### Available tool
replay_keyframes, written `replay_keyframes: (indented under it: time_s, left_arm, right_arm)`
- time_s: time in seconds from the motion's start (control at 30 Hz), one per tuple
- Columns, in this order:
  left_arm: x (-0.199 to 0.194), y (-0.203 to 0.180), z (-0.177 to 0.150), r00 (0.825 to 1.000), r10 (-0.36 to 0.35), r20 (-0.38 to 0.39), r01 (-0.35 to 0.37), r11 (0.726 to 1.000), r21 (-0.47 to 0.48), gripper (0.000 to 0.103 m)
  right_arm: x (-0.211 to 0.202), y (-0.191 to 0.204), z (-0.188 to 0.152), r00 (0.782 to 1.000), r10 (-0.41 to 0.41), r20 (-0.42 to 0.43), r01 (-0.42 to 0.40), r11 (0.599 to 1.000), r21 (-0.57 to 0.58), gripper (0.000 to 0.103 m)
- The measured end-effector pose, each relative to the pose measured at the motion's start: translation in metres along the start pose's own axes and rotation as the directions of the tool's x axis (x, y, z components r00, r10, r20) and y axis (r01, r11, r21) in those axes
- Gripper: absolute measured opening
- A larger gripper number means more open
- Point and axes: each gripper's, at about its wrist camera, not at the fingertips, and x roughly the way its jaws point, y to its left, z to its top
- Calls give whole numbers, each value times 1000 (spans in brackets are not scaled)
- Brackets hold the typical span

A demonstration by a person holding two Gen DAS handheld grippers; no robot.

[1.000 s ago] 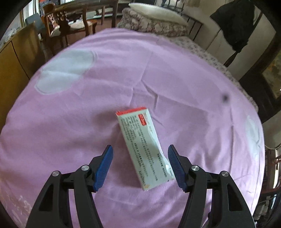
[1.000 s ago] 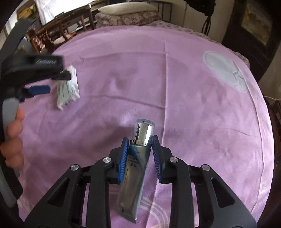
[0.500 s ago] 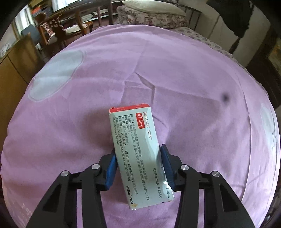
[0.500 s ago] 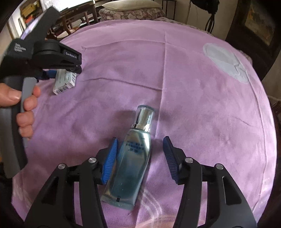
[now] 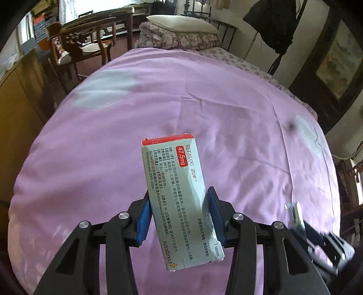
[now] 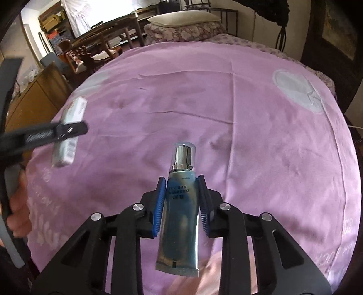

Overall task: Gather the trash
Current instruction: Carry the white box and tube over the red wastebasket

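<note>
Left jaws: clamped on the medicine box (image 5: 179, 202). Both blue pads (image 5: 143, 219) press its long sides, roughly at mid-length. They closed on it within the last second.
Right jaws: just closed again onto the tube (image 6: 180, 211), after standing apart from it half a second back. Pads (image 6: 159, 204) pinch its shoulders just below the cap.
Left gripper (image 5: 179, 217): pointed steeply down, box off the bedspread.
Right gripper (image 6: 180, 204): same attitude, tube off the bedspread too.
Medicine box: pale grey-green carton with a red end strip, reads "BETALOC ZOK 47.5mg", "AstraZeneca", "7 tablets". Red end points away from the gripper, the other end sticks out back past the pads. Right wrist view shows it blurred at far left (image 6: 68, 133).
Tube: teal metallic, chrome collar under a clear cap (image 6: 183, 156). Cap points forward, crimped end hangs back between the gripper's arms.
Bedspread (image 5: 226, 113): pink-lilac, covers the whole bed, pale round patches, one small dark spot (image 5: 291, 127) near the right edge.
Person: one hand (image 6: 18, 211) on the left gripper's handle, seen at the left edge of the right wrist view.
Background: pillow (image 5: 181, 23) on a folded floral quilt at the head of the bed, wooden chairs (image 5: 84, 43) and a table beyond, dark garment (image 5: 279, 20) hanging at right.
</note>
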Motion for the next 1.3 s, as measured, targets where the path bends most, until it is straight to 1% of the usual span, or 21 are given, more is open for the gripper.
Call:
replay_keyframes:
  time_s: [0.1, 0.2, 0.37, 0.4, 0.43, 0.5, 0.53, 0.6, 0.7, 0.77, 0.87, 0.93, 1.03, 1.07, 1.13, 1.17, 1.2, 1.23, 1.3]
  left_arm:
    - [-26, 20, -21, 1000, 6, 18, -6, 1000, -15, 46]
    - [-45, 38, -42, 999, 25, 28, -24, 999, -29, 46]
    - [-60, 68, -69, 1000, 25, 10, -24, 997, -69, 46]
    - [-62, 72, -73, 1000, 23, 9, -23, 997, -76, 46]
    - [-64, 75, -76, 1000, 18, 6, -18, 997, -81, 46]
    - [-67, 78, -82, 1000, -1, 1, 1, 996, -87, 46]
    - [-67, 79, -83, 1000, -5, 0, 5, 996, -85, 46]
    - [-68, 77, -85, 1000, -10, 1, 10, 997, -76, 46]
    - [-67, 73, -85, 1000, -25, 2, 25, 997, -72, 46]
    - [-67, 73, -86, 1000, -29, 3, 29, 997, -71, 46]
    - [-66, 71, -88, 999, -34, 1, 34, 997, -70, 46]
    - [-65, 69, -89, 999, -37, -2, 37, 997, -67, 46]
    - [-64, 66, -91, 999, -39, -9, 38, 997, -61, 46]
    - [-63, 65, -91, 999, -38, -10, 38, 998, -59, 46]
    - [-64, 65, -91, 999, -36, -8, 35, 998, -60, 46]
    - [-65, 65, -92, 999, -36, -7, 36, 997, -61, 46]
    - [-65, 65, -92, 999, -37, -6, 36, 997, -63, 46]
    - [-66, 66, -92, 999, -38, -6, 37, 997, -67, 46]
    - [-66, 68, -93, 999, -38, -7, 38, 997, -72, 46]
  right_arm:
    - [-9, 15, -11, 999, 30, -14, -30, 1000, 0, 26]
    - [-6, 40, -27, 998, 25, -57, -27, 999, -31, 26]
    - [12, 75, -54, 988, 8, -155, -31, 989, -143, 27]
    - [15, 79, -58, 987, -15, -159, -11, 987, -162, 29]
    - [15, 80, -62, 987, -30, -157, 3, 985, -170, 29]
    - [13, 78, -67, 988, -28, -152, 3, 987, -160, 30]
    - [11, 75, -69, 988, -17, -153, -7, 988, -152, 31]
    - [6, 67, -72, 987, 27, -160, -47, 991, -124, 38]
    - [-6, 52, -76, 985, 77, -157, -91, 992, -89, 44]
    - [-11, 44, -78, 982, 106, -156, -119, 990, -76, 44]
    - [-6, 36, -80, 982, 97, -162, -107, 993, -55, 44]
    - [-3, 33, -80, 980, 122, -158, -130, 991, -42, 43]
    - [1, 41, -81, 982, 118, -149, -131, 988, -79, 43]
    - [4, 49, -82, 979, 114, -166, -132, 986, -103, 44]
    - [5, 66, -85, 987, 39, -156, -68, 980, -186, 44]
    - [5, 76, -88, 990, -8, -141, -26, 971, -236, 42]
    - [3, 81, -89, 991, -23, -132, -11, 968, -252, 35]
    - [2, 83, -90, 991, -14, -133, -20, 968, -248, 34]
    - [-4, 87, -91, 989, 25, -145, -62, 965, -255, 31]
